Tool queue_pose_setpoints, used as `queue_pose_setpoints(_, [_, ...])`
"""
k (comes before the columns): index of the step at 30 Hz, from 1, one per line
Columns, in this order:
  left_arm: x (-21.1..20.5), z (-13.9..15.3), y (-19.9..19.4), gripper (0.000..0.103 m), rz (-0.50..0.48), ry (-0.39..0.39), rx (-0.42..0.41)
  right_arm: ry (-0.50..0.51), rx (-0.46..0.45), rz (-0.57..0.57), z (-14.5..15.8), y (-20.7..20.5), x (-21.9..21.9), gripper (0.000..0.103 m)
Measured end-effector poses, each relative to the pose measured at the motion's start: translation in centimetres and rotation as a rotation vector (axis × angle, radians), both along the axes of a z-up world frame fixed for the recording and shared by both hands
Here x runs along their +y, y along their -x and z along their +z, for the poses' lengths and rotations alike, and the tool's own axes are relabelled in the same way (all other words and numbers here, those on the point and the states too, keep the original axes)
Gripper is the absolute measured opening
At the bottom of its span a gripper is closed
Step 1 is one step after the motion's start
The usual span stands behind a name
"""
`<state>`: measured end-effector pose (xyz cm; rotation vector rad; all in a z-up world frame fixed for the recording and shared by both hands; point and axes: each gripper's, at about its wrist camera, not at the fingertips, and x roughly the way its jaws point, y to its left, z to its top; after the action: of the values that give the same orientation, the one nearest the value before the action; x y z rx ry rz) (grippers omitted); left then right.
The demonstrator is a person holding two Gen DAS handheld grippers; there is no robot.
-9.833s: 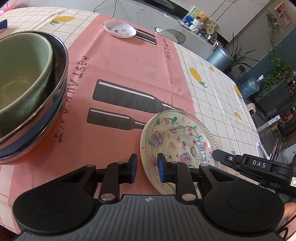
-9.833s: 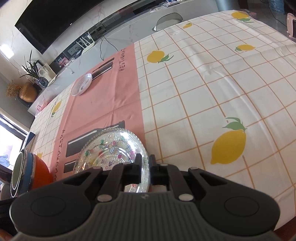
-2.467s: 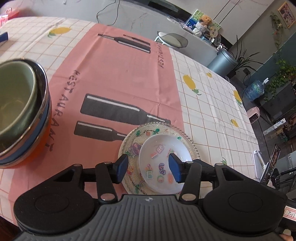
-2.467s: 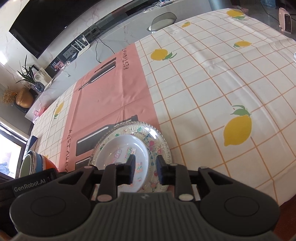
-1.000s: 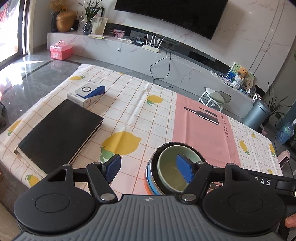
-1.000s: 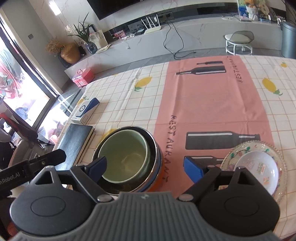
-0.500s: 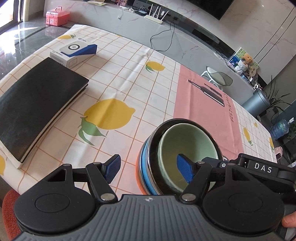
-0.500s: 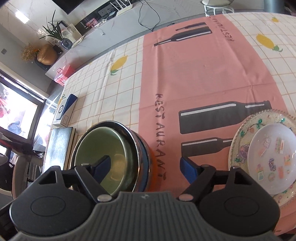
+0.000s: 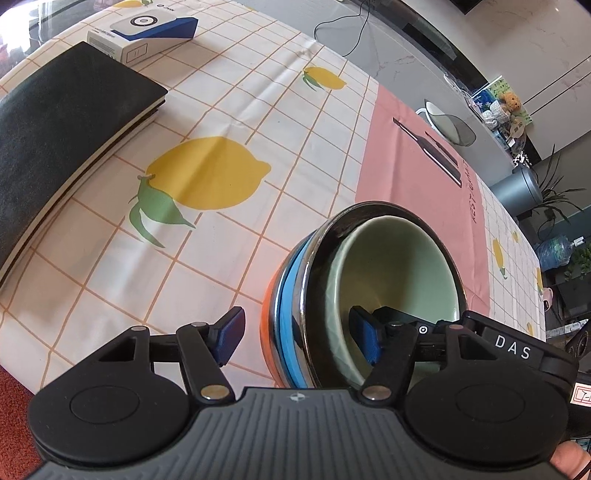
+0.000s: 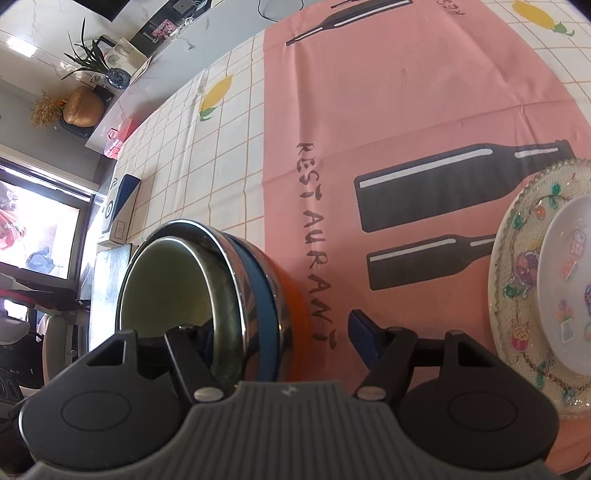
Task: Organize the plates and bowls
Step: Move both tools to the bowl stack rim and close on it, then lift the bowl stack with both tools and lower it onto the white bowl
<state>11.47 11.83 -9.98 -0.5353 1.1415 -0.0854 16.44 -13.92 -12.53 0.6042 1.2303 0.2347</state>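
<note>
A stack of nested bowls stands near the table's front edge: a pale green bowl (image 9: 399, 266) inside a steel-rimmed bowl with a blue band and an orange base (image 9: 286, 295). My left gripper (image 9: 295, 332) is open and straddles the stack's left rim, one finger outside, one inside the green bowl. My right gripper (image 10: 280, 332) is open and straddles the stack's right rim (image 10: 258, 295), left finger inside, right finger outside. A small white dish (image 10: 569, 280) lies on a patterned glass plate (image 10: 517, 295) to the right.
A black notebook (image 9: 55, 122) and a white and blue box (image 9: 147, 33) lie on the lemon-print tablecloth to the left of the bowls. A pink runner with bottle prints (image 10: 406, 129) runs down the table's middle. The table's front edge is just below the grippers.
Both grippers have come down closer to the bowl stack and now straddle its opposite rims. Earlier, the small white dish was set onto the glass plate.
</note>
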Motion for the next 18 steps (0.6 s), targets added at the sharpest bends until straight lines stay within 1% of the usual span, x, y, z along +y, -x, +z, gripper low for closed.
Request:
queue_pose_setpoints(3, [0.25,-0.44,-0.22,0.074,0.008,0.038,0.013,-0.035,0.005,-0.010,-0.33,-0.07,-0.18,0.063])
queue_pose_setpoints(5, [0.49,-0.63,-0.26,0.072,0.015,0.068,0.019,-0.054,0.008,-0.014,-0.43,-0.15,-0.28,0.061])
queue_pose_setpoints(8, [0.65,-0.88,-0.33,0.066,0.023,0.109,0.026,-0.092,0.011,-0.019,-0.54,-0.14,-0.33,0.054])
queue_pose_setpoints(9, [0.65,-0.90,-0.38,0.065,0.025,0.113,0.027,-0.107,0.014,-0.022,-0.61,-0.15,-0.33,0.051])
queue_pose_setpoints(18, [0.56,-0.88,-0.34,0.064,0.037,0.115,0.029,-0.105,0.002,-0.017,-0.52,-0.07,-0.06,0.050])
